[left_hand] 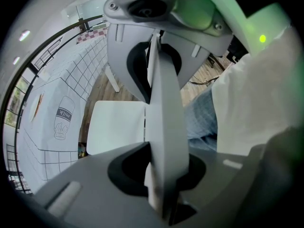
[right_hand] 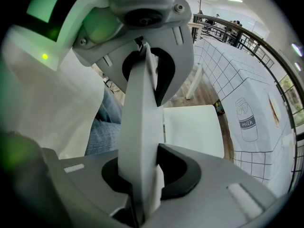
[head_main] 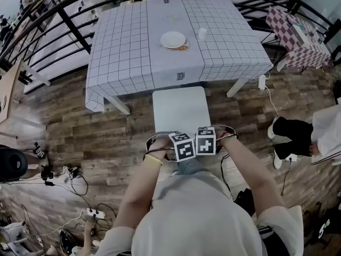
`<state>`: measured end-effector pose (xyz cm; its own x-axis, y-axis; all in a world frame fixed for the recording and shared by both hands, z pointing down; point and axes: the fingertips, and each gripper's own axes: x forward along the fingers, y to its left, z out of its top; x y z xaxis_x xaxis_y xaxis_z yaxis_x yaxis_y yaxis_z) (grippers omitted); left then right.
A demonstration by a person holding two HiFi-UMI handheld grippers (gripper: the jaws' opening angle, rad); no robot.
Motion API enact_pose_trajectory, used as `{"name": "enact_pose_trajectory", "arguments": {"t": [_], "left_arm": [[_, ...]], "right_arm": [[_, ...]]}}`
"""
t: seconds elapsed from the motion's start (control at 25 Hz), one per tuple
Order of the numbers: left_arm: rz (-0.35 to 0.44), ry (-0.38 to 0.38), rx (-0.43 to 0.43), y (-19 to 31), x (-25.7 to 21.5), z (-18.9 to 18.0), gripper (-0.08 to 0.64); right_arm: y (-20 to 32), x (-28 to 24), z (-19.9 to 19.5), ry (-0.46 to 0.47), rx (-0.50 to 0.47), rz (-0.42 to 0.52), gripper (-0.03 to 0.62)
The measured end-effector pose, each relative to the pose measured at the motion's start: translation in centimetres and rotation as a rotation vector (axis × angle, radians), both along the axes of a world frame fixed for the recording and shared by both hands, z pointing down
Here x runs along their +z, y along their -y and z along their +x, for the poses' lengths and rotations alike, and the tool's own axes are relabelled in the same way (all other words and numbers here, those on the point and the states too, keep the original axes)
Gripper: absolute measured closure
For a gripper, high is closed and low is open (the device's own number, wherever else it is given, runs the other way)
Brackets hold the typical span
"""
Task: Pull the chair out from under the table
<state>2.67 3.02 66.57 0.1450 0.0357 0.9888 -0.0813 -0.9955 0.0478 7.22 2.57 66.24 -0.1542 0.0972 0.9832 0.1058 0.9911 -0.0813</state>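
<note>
Seen from above, a square table (head_main: 133,63) under a white cloth with a thin dark grid fills the top of the scene. A white plate (head_main: 173,39) sits near the table's middle, with a small white cup (head_main: 202,33) just to its right. On the cloth's hanging edge facing me there is a small drawing of a milk bottle (right_hand: 247,118).

The white chair (head_main: 180,111) stands on my side of the table. The far edge of its seat is just at the cloth's hem, and the rest of the seat is out in the open. The chair back (left_hand: 164,122) is nearest my body.

My left gripper (head_main: 183,146) and right gripper (head_main: 205,141) sit side by side, both pointing down. Each is clenched on the top edge of the chair back, the white panel pinched between the jaws.

The table's white legs (head_main: 118,105) angle out at both near corners, either side of the chair.

The floor (head_main: 106,137) is dark wood planks. Left of the table and nearer me, cables and a power strip (head_main: 95,213) lie on it. To the table's right stands a person in dark trousers (head_main: 293,135). A black railing (head_main: 69,25) curves behind the table, and beyond the table's right corner is a smaller table with a red checked cloth (head_main: 298,36).
</note>
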Motion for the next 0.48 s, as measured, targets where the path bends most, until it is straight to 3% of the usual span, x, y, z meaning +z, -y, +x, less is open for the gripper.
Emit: {"name": "enact_pose_trajectory", "arguments": {"t": [0.48], "left_arm": [[-0.005,-0.001,-0.01,-3.0,-0.1,0.4,0.476]], "right_arm": [[-3.0,-0.1,0.4,-0.001,-0.01,0.0,0.511]]}}
